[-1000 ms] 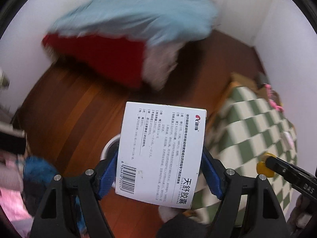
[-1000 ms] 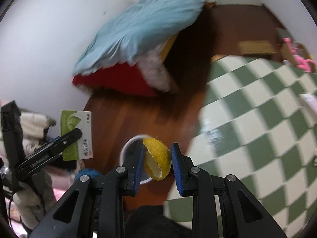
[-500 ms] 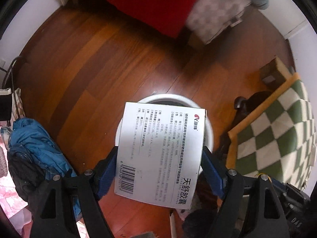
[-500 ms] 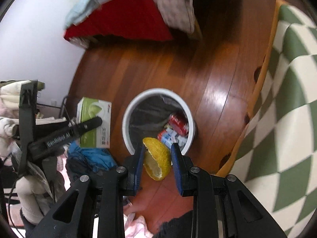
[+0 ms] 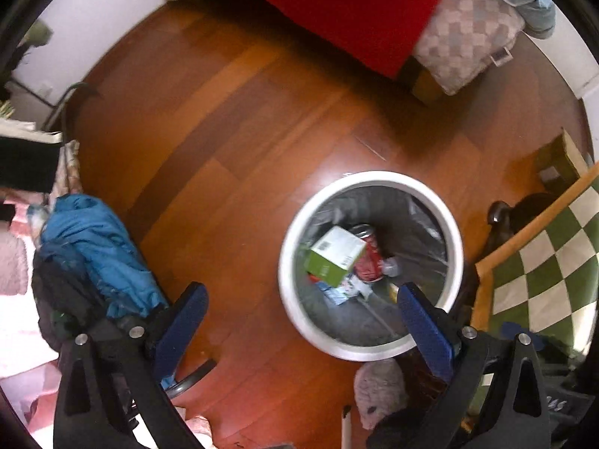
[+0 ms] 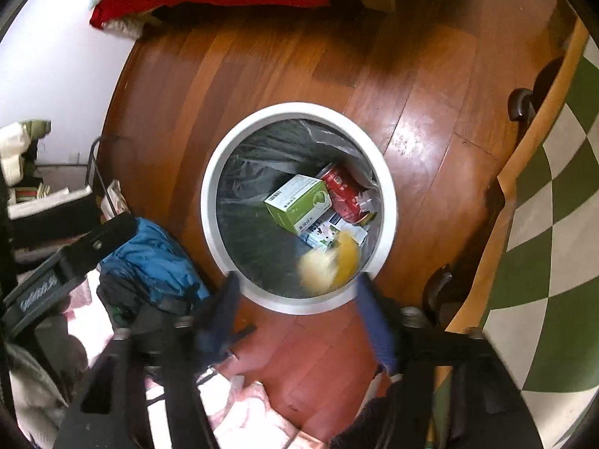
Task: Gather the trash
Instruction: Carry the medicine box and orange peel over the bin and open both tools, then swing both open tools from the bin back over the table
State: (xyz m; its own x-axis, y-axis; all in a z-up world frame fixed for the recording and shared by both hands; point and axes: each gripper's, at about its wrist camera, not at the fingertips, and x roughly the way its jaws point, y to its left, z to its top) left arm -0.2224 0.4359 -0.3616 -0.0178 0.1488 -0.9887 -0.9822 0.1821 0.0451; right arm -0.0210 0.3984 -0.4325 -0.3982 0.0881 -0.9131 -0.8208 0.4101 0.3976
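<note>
The left gripper (image 5: 299, 321) is wide open and holds nothing, and the green box (image 5: 335, 256) lies down in the bin (image 5: 368, 350) below it. The right gripper (image 6: 295, 312) is wide open too, right above the bin, so the yellow peel (image 6: 331, 263) drops in.

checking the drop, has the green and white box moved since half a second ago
Yes. The green and white box has left the open left gripper and now lies inside the white bin, on the other trash.
</note>
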